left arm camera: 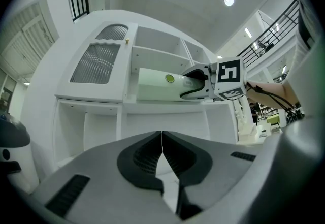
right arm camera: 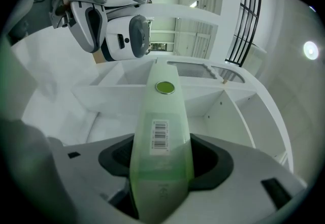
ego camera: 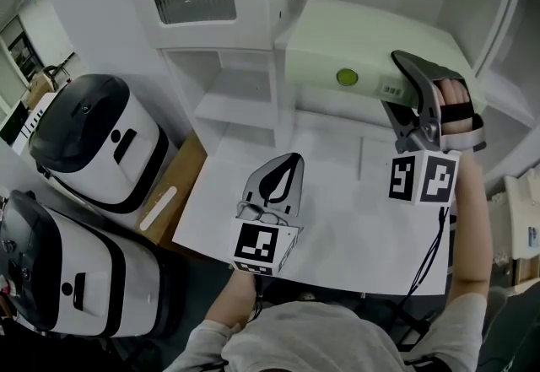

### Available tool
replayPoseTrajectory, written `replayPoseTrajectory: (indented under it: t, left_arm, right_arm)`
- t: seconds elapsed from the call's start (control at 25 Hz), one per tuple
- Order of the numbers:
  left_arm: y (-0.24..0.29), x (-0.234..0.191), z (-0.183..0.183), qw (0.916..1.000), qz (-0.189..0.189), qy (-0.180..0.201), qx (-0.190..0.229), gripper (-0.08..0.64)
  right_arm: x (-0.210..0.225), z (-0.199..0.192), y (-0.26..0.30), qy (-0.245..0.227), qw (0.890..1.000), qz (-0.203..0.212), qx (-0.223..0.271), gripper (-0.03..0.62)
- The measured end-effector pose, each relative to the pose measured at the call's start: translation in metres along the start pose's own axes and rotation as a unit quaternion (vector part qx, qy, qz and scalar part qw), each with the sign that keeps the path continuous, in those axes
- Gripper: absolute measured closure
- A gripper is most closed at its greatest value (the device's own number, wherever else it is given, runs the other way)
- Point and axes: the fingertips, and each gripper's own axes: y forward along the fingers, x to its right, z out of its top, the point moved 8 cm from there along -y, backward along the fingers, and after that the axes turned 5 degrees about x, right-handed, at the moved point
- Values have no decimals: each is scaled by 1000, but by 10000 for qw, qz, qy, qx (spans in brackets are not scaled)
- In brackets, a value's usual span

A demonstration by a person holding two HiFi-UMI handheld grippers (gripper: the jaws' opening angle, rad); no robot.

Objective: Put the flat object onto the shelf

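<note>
Clamping the right gripper on one end of the flat object, we judge it stiff, light and slippery, with the left gripper closed and empty.

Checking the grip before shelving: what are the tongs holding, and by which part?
The right tongs clamp the pale green flat case across its barcode end; left tongs shut, empty.

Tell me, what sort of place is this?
Probably a lab or test hall rather than a home: a bare white shelf and table, two big black-and-white machines on the floor, and a railed upper level overhead.
</note>
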Motion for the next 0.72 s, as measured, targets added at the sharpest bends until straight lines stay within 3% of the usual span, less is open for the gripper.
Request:
replayPoseTrajectory:
  t: [0.72]
  left_arm:
    - [6, -13, -5, 9997, 192, 74, -114, 545]
  right_arm:
    - [0, -18, 42, 23, 9999, 92, -122, 299]
